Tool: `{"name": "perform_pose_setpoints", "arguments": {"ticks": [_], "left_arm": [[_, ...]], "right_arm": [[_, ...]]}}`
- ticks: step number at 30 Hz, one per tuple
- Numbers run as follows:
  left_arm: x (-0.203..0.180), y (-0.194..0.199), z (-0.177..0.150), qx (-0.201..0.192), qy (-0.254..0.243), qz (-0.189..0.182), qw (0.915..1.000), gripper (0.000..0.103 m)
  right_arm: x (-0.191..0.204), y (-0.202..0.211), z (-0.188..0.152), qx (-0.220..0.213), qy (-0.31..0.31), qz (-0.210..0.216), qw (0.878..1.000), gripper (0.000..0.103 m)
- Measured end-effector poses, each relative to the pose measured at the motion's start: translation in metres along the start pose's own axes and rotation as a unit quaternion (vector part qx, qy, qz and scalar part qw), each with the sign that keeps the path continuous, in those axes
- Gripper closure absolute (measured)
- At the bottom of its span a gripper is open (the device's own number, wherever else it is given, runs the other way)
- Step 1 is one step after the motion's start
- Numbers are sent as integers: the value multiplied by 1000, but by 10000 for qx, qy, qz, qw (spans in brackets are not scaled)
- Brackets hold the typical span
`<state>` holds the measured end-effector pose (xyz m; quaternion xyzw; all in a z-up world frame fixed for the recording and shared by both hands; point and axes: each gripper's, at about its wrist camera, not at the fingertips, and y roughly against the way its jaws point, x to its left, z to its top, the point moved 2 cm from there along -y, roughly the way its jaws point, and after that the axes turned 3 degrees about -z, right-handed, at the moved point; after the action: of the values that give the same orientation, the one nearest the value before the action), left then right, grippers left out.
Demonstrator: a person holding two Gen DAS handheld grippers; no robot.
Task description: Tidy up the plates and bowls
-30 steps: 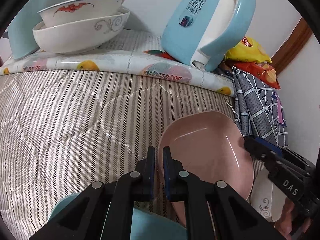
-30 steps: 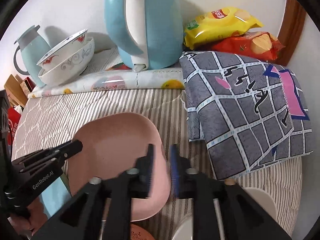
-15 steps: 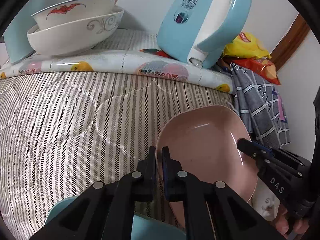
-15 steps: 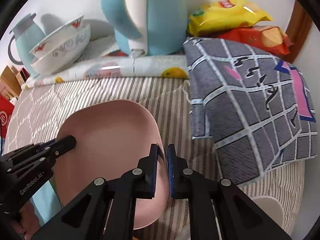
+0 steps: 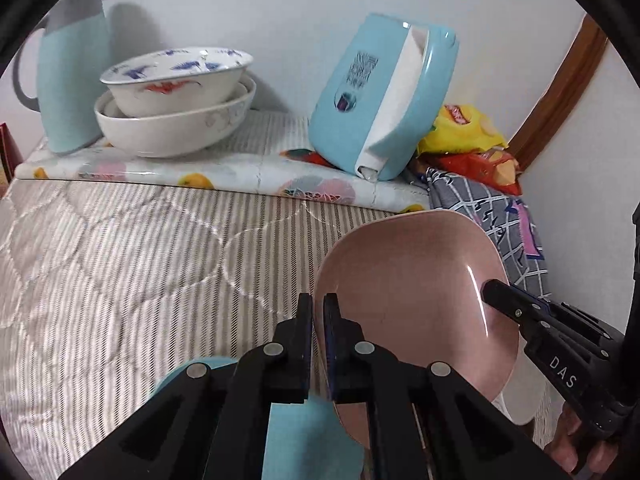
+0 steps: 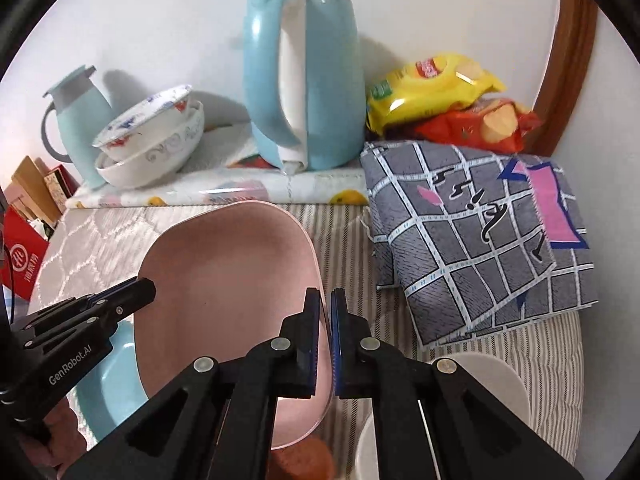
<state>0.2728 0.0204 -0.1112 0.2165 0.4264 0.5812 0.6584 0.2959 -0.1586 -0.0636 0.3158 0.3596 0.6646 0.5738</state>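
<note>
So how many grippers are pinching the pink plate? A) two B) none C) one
A, the left gripper and the right gripper each clamp an opposite rim of the pink plate.

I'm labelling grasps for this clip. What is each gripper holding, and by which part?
Both hold the pink plate by its rim: the left gripper clamps one edge, the right gripper the opposite edge.

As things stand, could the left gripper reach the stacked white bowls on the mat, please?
Probably not yet: the left gripper is shut on the pink plate, shared with the right gripper. The quilt path to the stacked bowls looks clear.
</note>
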Motion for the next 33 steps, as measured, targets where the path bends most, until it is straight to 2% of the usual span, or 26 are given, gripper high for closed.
{"name": "perform_pose_setpoints", "arguments": {"ticks": [8,19,33], "left_arm": [[8,49,-13,-260,6,60,9996,97],[15,95,-41,-521,61,-14,9986,97],[26,129,-63,-690,147,45,9975,97]], "right_arm": [[21,42,-15,-270,-37,104,9996,98],[41,93,-46,-548,-45,172,9983,98],[60,121,-71,-700,-53,261,9972,98]]}}
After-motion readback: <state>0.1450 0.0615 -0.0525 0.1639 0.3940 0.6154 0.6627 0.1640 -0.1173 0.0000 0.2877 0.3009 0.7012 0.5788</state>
